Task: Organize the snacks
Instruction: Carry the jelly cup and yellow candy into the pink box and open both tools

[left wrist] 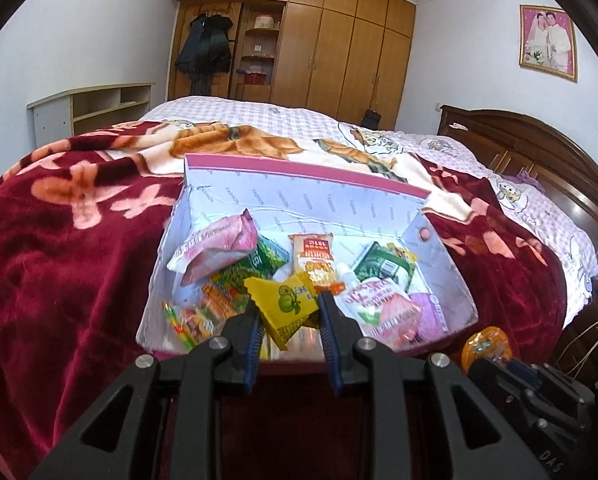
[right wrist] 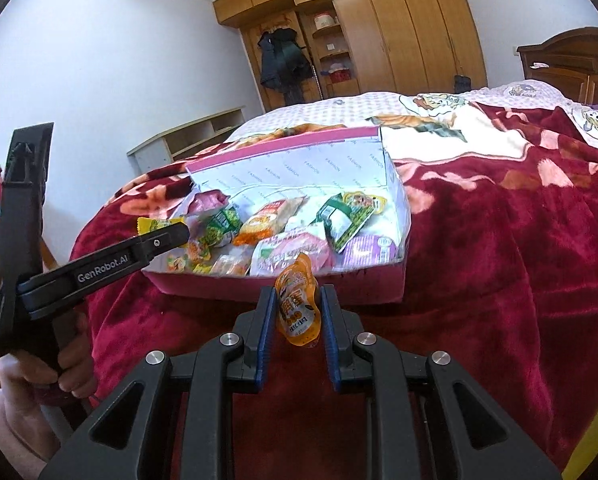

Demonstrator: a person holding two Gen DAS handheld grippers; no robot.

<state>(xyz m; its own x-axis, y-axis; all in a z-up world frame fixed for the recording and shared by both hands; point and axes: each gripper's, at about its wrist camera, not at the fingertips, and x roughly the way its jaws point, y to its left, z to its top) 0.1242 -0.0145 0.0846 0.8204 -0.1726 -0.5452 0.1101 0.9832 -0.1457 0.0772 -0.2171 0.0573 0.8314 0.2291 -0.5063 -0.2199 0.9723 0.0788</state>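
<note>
Two tongs, both loaded: the left tongs [left wrist: 287,312] clench a yellow packet [left wrist: 285,304], the right tongs [right wrist: 299,312] an orange pouch [right wrist: 297,308]. Best carry each well past the box [right wrist: 283,284] rim before letting go, so nothing slides onto the bed [right wrist: 499,248].

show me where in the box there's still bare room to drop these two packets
Inside the box, the bare floor is the strip along the far wall, behind the red-and-orange packet and left of the dark green packet. The near half is crowded with overlapping packets. The blanket beside the box is open too.
</note>
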